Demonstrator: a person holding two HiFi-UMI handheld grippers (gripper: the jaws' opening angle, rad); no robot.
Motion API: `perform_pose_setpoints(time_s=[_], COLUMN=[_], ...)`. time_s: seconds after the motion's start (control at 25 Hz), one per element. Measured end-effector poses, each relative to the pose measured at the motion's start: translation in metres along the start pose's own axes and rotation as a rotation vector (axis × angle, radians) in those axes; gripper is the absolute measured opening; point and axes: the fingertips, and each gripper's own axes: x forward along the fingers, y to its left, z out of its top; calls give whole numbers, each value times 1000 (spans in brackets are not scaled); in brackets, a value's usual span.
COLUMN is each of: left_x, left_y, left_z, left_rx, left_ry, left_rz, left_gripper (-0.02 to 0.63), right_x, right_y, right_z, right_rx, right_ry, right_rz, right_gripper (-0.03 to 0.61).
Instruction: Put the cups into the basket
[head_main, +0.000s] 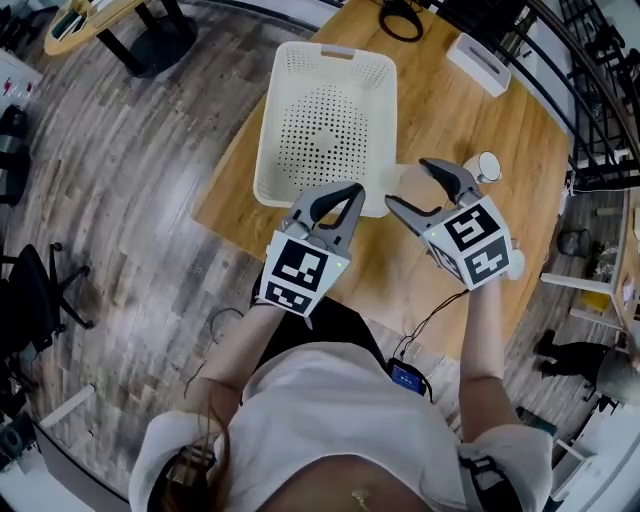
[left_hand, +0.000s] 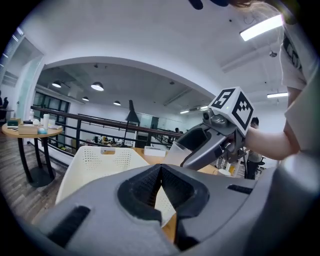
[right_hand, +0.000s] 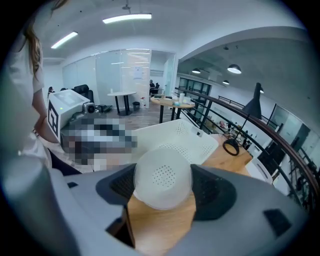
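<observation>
Surface: a wooden desk (head_main: 440, 120) carries a white perforated basket (head_main: 290, 80) at its left side, lying flat with nothing inside. At the far right of the desk are a white rectangular box (head_main: 480, 62) and a black cable loop (head_main: 400, 15).

Left claw (left_hand: 160, 172): jaws drawn together, tips meeting, nothing between them. It is held above the near edge of the basket.

Right claw (head_main: 408, 183): jaws set wide and pressing on both sides of a translucent cup (right_hand: 162, 177). The cup is clear of the desk, just beside the basket's near right corner and outside it. The basket's perforations show through the cup's base in the right gripper view.

Another cup (head_main: 487, 166), white, sits on the desk near its right edge, apart from the basket.

Room: grey wood-plank floor (head_main: 130, 180); a round table (head_main: 90, 20) on a black pedestal at the upper left; a black office chair (head_main: 35, 290) at the left; a black railing (head_main: 590, 90) along the right side. Strip and round ceiling lights are lit in both gripper views.
</observation>
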Motion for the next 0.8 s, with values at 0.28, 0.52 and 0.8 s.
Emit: perform_pose_setpoints(time_s=[0.28,0.52,0.8], left_x=[-40,-65,-91], left_y=[63,101,138], left_z=[-2,-2,-11], left_rx=[-24,-2,-32], left_ry=[-13,-14,-15], left_rz=[144,240,350], left_gripper=[8,8,8], right_x=[49,81,117], right_y=[27,47,60], right_z=[43,64,71], right_rx=[-104,-189,-238], right_ry=[18,43,88], right_rz=[94,169,237], right_gripper=[336,336,336])
